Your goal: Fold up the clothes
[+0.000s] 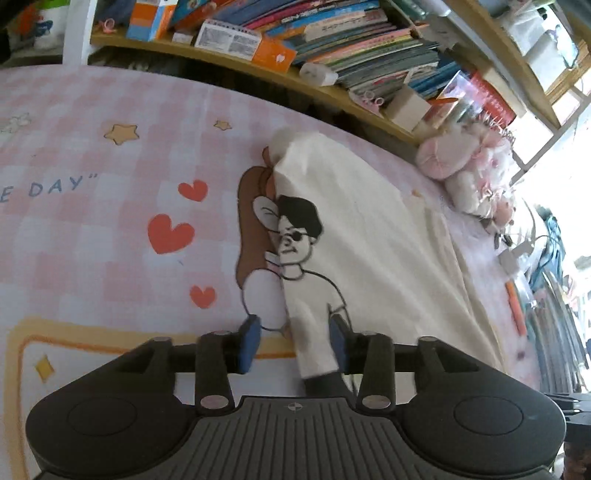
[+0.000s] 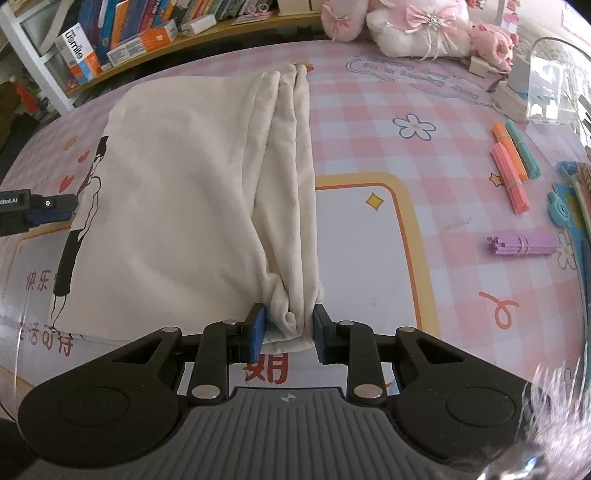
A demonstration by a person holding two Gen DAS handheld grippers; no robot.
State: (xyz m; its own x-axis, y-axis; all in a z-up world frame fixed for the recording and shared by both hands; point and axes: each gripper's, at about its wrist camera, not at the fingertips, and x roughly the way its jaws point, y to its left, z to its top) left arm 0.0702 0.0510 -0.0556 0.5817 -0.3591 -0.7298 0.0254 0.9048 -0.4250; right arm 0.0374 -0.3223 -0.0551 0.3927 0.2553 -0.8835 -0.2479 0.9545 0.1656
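A cream T-shirt with a cartoon man printed on it lies folded flat on the pink checked table mat. In the right wrist view the shirt's right side is gathered into long pleats that narrow toward my right gripper. Its blue pads press against that bunched corner from both sides. The left gripper sits at the shirt's printed edge with its jaws apart. That edge runs between the pads and lies close to the right pad. The left gripper also shows from the side at the shirt's left edge.
A wooden bookshelf packed with books runs along the table's far side. Pink and white plush toys sit at the back. Bundles of coloured sticks, a purple bundle and a clear plastic box lie to the right.
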